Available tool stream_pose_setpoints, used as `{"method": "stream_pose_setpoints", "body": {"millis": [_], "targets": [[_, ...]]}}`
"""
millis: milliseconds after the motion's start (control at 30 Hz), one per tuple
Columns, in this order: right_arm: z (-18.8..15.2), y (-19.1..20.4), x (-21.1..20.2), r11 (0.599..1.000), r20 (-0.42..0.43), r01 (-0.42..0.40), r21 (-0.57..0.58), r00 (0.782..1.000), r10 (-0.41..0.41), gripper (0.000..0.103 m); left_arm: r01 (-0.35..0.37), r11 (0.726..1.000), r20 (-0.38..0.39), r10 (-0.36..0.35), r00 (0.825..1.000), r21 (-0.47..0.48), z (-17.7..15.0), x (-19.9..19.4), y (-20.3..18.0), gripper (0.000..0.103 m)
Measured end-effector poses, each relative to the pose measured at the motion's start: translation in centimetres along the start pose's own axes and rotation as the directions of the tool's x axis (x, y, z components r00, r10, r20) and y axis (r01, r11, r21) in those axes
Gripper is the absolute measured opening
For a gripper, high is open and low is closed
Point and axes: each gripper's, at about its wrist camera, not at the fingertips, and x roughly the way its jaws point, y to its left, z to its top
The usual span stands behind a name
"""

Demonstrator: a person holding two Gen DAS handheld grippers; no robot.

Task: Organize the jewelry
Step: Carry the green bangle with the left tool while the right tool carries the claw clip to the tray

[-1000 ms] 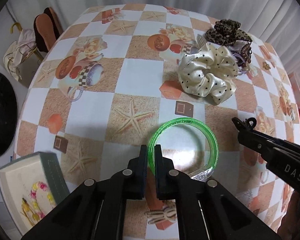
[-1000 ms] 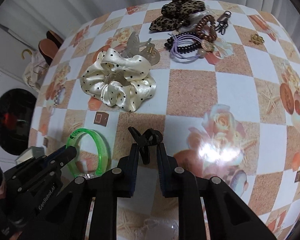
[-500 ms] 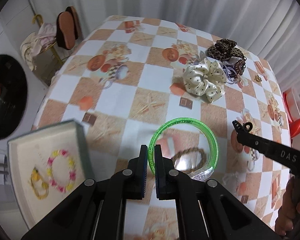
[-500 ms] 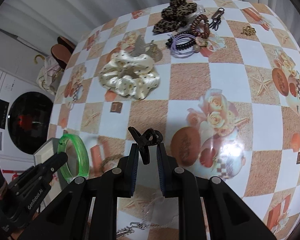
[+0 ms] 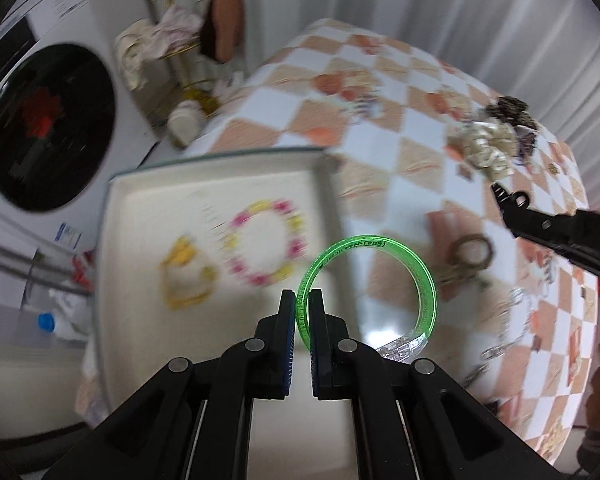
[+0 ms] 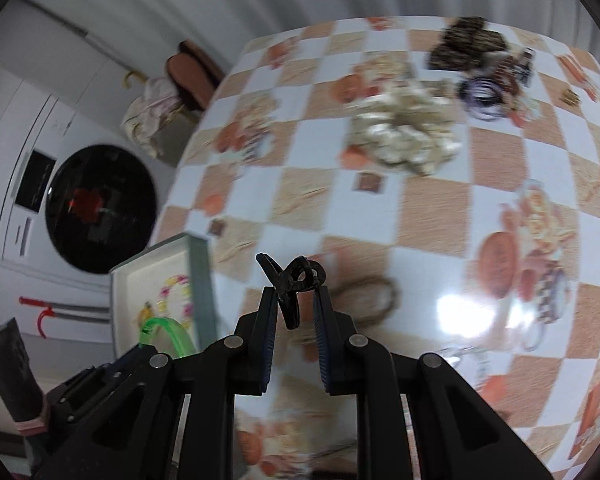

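My left gripper (image 5: 302,300) is shut on the rim of a clear green bangle (image 5: 420,276), which hangs above the right edge of a shallow cream tray (image 5: 140,232). In the tray lie a pink-and-yellow bead bracelet (image 5: 266,248) and a yellow piece (image 5: 186,276). My right gripper (image 6: 294,300) is shut on a small black hair clip (image 6: 290,280) held above the checked tablecloth; the same clip (image 5: 510,200) shows at the right of the left wrist view. From the right wrist view the tray (image 6: 198,276) and the bangle (image 6: 168,332) sit at lower left.
A cream scrunchie (image 6: 404,136), a leopard hair clip (image 6: 466,42), coil hair ties (image 6: 482,94) and a brown woven ring (image 6: 366,298) lie on the table (image 6: 432,216). A washing machine (image 5: 48,120) and a rack with slippers (image 5: 220,24) stand beyond the table's left edge.
Both grippers have risen and swung left. The green bangle has been carried from the tabletop to over the tray's edge. The black clip has moved left toward the tray.
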Motion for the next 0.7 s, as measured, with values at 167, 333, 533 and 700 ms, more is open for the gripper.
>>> {"method": "stream_pose_setpoints", "body": {"millis": [167,333,533,700], "targets": [[-1.4,5.0,1.4,0.998,-0.022,-0.027,-0.062,0.999,0.026,0.02,-0.044,0.998,-0.022,0.043,0.999,-0.045,-2.0,0.1,4.1,0.011],[-2.5,9.3,3.6,0.991,-0.059,-0.044,-0.123,0.998,0.037,0.02,-0.091,0.992,-0.055,0.086,0.995,-0.087,-3.4,1.1,7.3,0.011],[-3.0,12.7,7.1,0.982,-0.118,-0.05,-0.18,0.993,0.029,0.02,-0.121,0.987,-0.087,0.112,0.99,-0.102,-3.6,3.2,8.8,0.011],[-3.2,14.1,9.7,0.978,-0.151,-0.033,-0.206,0.989,0.002,0.02,-0.136,0.985,-0.09,0.127,0.988,-0.109,-3.0,4.5,9.4,0.011]]}}
